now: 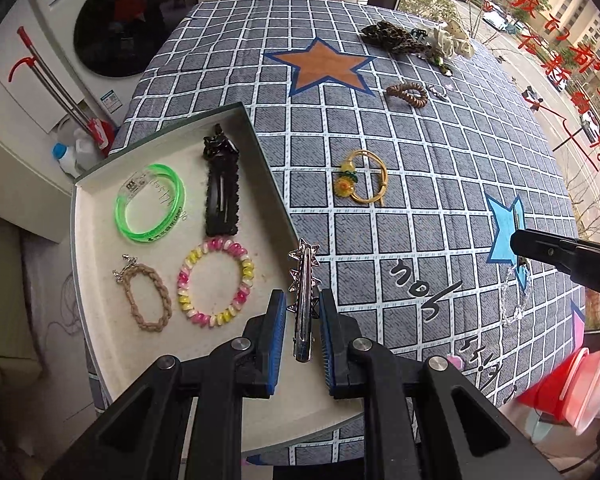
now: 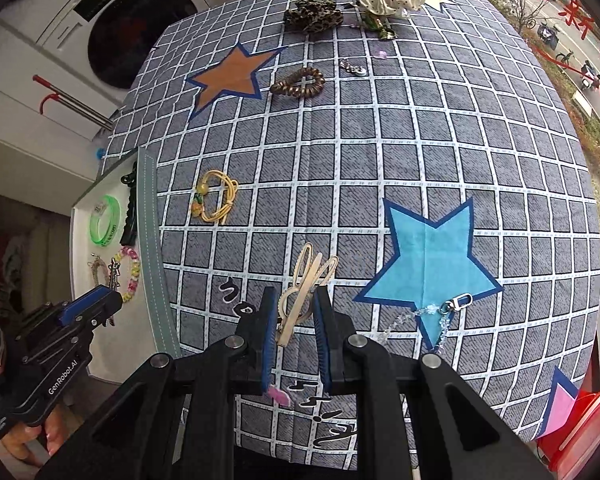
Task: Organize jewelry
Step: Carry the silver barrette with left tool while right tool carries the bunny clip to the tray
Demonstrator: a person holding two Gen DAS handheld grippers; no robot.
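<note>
This is a home, most likely a laundry corner or enclosed balcony. A white front-loading washing machine (image 1: 112,20) stands behind a table under a checked cloth with stars (image 1: 380,184), with a mop (image 1: 56,80) and plastic bottles (image 1: 70,156) beside it. A large window (image 1: 532,56) with red writing on the glass looks down on a street, parked cars and what seem to be apartment blocks.

Each fisheye looks steeply down past its own fingers, from close above the checked tablecloth (image 1: 420,168). The left view sits over the white tray (image 1: 100,280), the right over the blue star (image 2: 428,256). Both share the tray, the yellow flower hair tie (image 1: 364,178) ahead of the fingers, and the other gripper at its edge.
</note>
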